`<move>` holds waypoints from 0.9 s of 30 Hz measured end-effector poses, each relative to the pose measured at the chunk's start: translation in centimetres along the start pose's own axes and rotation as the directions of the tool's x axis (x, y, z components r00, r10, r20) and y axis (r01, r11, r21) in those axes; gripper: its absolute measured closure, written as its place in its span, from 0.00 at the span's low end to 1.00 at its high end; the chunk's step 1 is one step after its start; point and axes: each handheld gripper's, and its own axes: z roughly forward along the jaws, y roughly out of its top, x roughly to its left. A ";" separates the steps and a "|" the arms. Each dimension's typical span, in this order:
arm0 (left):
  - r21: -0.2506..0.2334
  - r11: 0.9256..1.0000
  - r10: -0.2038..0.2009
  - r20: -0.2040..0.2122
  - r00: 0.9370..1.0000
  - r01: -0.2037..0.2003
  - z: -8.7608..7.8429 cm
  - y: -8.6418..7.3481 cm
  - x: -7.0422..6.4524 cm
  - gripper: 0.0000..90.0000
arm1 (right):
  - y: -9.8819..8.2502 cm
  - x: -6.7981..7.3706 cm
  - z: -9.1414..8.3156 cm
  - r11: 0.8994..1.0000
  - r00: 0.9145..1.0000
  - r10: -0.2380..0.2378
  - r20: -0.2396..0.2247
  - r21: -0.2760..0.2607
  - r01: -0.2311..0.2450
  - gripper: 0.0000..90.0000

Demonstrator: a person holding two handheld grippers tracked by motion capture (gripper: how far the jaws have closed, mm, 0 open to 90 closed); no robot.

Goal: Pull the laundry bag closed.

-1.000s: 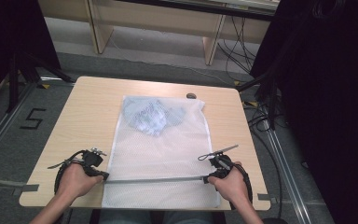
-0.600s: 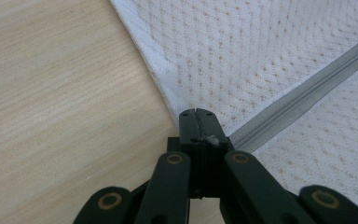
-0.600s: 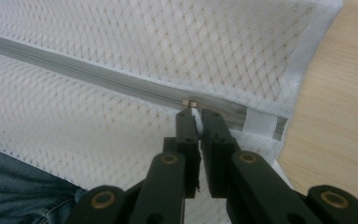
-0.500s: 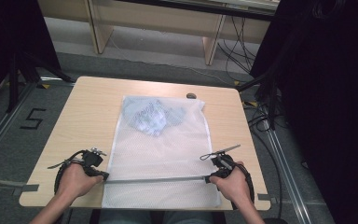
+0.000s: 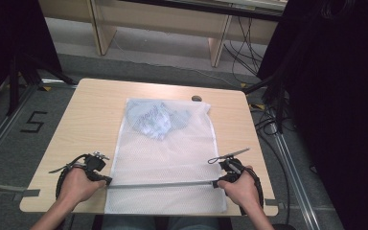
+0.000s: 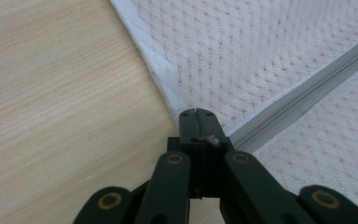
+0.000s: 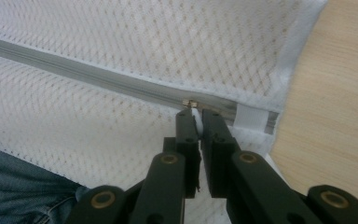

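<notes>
My light wooden table (image 5: 91, 124) stands on grey floor (image 5: 24, 103); black curtains (image 5: 335, 96) hang alongside, and cables (image 5: 268, 120) trail right.

The near end of the mesh bag (image 5: 165, 158) hangs over the table (image 5: 91, 120) edge and is cut off by the bottom of the high view. Pale blue cloth (image 5: 155, 120) inside it, far beyond the fingers, is blurred by the mesh; what garment it is cannot be told. Between the right gripper (image 7: 196, 115) fingers, the white zipper pull (image 7: 195, 114) is mostly hidden. The left gripper (image 6: 196, 112) fingers cover the zipper (image 6: 303, 95) end.
</notes>
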 end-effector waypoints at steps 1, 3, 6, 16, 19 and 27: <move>0.000 1.000 0.000 0.000 1.000 0.000 0.0 0.0 0.0 1.00 | 0.0 -0.1 0.0 1.000 1.000 -0.015 -0.008 -0.012 0.015 0.97; 0.001 1.000 0.011 0.008 1.000 -0.011 0.0 0.0 0.1 1.00 | 0.0 -0.1 -0.1 1.000 1.000 0.003 -0.001 -0.006 -0.003 0.97; 0.000 1.000 0.010 0.009 1.000 -0.010 0.1 0.0 0.1 1.00 | 0.0 -0.1 -0.1 1.000 1.000 0.007 0.006 -0.001 -0.007 0.97; 0.000 1.000 0.009 0.010 1.000 -0.009 0.1 0.0 0.1 1.00 | 0.0 -0.6 -0.1 1.000 1.000 0.000 -0.002 -0.010 0.000 0.97; 0.000 1.000 -0.025 0.005 1.000 0.025 0.0 0.0 -0.2 1.00 | -0.1 -0.6 -0.3 1.000 1.000 0.016 0.007 0.000 -0.016 0.97; 0.000 1.000 -0.004 0.002 1.000 0.004 0.0 0.0 0.0 1.00 | 0.0 -0.9 -0.2 1.000 1.000 0.007 -0.003 -0.004 -0.007 0.97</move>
